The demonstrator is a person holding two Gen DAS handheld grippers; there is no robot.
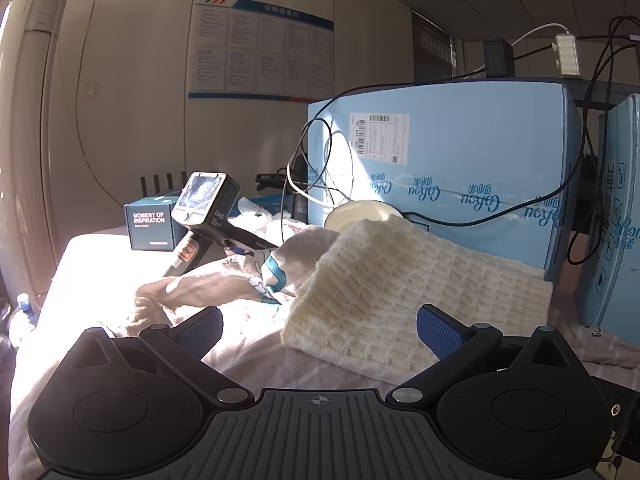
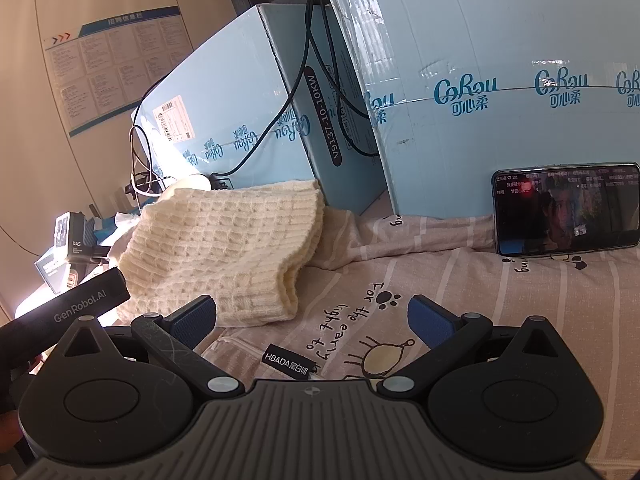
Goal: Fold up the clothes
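Observation:
A cream knitted garment (image 1: 404, 292) lies folded in a thick stack on the pink striped sheet (image 1: 280, 364), against the light blue boxes. It also shows in the right wrist view (image 2: 228, 248). My left gripper (image 1: 320, 330) is open and empty, low over the sheet just in front of the garment's near edge. My right gripper (image 2: 312, 320) is open and empty over the sheet (image 2: 440, 280), with the garment's near corner just beyond its left finger (image 2: 194, 320). A crumpled beige printed cloth (image 1: 224, 276) lies left of the garment.
Large light blue cartons (image 1: 440, 168) with cables stand behind the garment. A handheld scanner (image 1: 204, 216) and a small dark box (image 1: 150, 226) sit at the left. A phone (image 2: 568, 210) leans on a carton (image 2: 500, 100) at the right. A black handle (image 2: 76, 304) lies left.

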